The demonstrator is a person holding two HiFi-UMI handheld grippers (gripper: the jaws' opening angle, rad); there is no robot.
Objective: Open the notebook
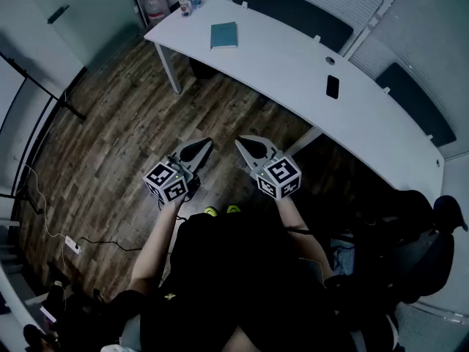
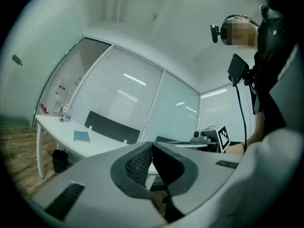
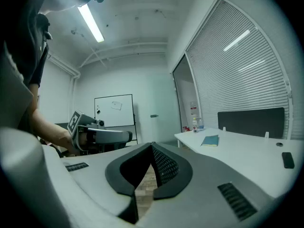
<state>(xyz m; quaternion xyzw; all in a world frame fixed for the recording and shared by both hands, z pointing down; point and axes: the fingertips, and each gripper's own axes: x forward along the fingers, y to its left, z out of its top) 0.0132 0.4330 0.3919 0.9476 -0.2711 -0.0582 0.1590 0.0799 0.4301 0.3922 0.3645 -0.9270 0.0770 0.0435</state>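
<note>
A closed teal notebook (image 1: 224,34) lies flat on the white table (image 1: 293,72), far from both grippers; it also shows small in the left gripper view (image 2: 81,137) and the right gripper view (image 3: 210,140). My left gripper (image 1: 204,144) is held over the wooden floor, well short of the table, its jaws shut with nothing between them. Beside it, my right gripper (image 1: 239,141) is also shut and empty. Each gripper sees the other: the right gripper (image 2: 211,137) from the left, the left gripper (image 3: 102,135) from the right.
A black phone (image 1: 333,86) lies on the table toward the right. Bottles (image 1: 185,2) stand at the table's far left corner. A dark bin (image 2: 60,160) sits under the table. Dark chairs (image 1: 418,248) stand at the right. A whiteboard stand (image 1: 44,94) is at the left.
</note>
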